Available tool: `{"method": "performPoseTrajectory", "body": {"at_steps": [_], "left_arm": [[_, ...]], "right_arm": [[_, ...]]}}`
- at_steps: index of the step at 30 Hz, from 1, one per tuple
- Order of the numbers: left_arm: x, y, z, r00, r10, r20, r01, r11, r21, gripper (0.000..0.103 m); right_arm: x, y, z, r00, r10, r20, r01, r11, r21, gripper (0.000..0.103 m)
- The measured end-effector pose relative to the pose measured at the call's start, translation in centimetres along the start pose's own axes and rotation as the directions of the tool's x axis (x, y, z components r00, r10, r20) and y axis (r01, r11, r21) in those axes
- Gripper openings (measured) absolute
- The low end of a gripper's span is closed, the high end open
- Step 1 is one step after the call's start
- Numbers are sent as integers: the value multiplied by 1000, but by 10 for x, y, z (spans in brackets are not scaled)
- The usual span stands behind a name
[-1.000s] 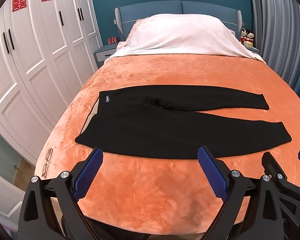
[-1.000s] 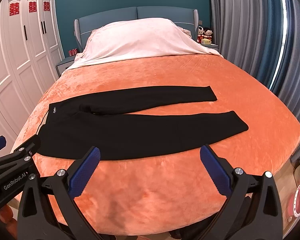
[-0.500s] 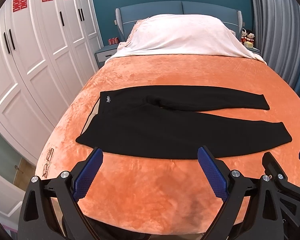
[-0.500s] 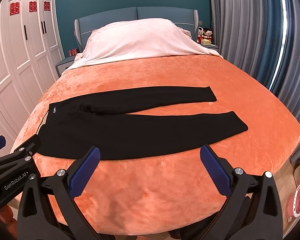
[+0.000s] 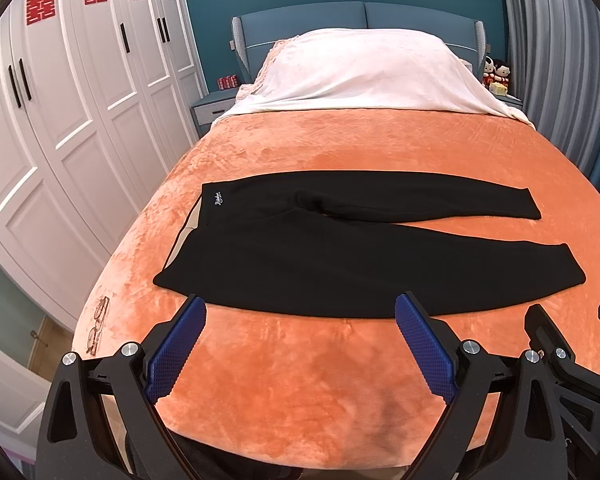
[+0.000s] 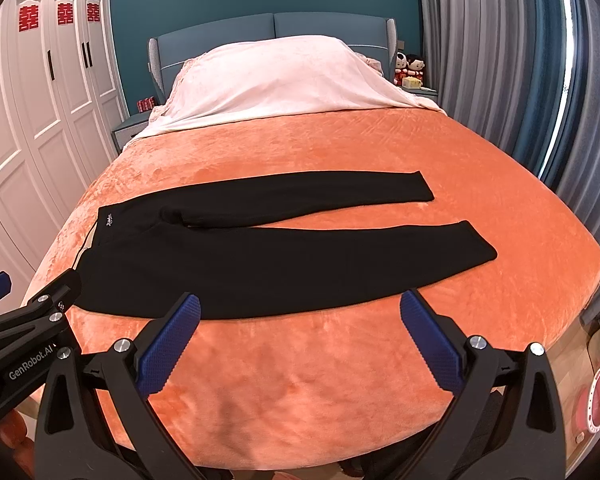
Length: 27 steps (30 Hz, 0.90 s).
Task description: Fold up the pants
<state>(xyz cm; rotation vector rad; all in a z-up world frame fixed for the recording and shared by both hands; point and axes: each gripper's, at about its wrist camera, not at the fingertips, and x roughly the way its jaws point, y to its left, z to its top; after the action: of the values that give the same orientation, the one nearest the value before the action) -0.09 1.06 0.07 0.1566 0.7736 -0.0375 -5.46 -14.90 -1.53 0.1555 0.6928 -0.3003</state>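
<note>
Black pants (image 5: 340, 248) lie flat across the orange bed cover (image 5: 300, 372), waistband to the left, both legs stretched to the right and spread apart; they also show in the right wrist view (image 6: 276, 256). My left gripper (image 5: 300, 312) is open and empty, hovering over the bed's near edge just short of the pants' near leg. My right gripper (image 6: 300, 310) is open and empty, at the same near edge beside the left one. The right gripper's body shows at the right of the left wrist view (image 5: 560, 360).
A pair of glasses (image 5: 98, 326) lies on the bed's left edge. A white blanket (image 5: 360, 76) covers the pillows at the headboard. White wardrobes (image 5: 60, 120) stand to the left, curtains (image 6: 500, 80) to the right, a nightstand with dolls (image 6: 410, 68) at back right.
Both grippers stay open and nearly still; the left wrist view has drifted very slightly, nothing on the bed has moved.
</note>
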Motion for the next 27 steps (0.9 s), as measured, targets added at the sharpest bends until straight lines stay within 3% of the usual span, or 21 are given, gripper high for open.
{"method": "performPoseTrajectory", "body": {"at_steps": [12, 27], "left_arm": [[2, 5, -3, 1000, 8, -9, -8, 1000, 3, 93], [39, -1, 7, 998, 23, -66, -22, 1000, 11, 93]], "right_arm": [[3, 3, -5, 1000, 4, -12, -4, 1000, -2, 98], [42, 1, -1, 997, 14, -75, -14, 1000, 7, 98]]}}
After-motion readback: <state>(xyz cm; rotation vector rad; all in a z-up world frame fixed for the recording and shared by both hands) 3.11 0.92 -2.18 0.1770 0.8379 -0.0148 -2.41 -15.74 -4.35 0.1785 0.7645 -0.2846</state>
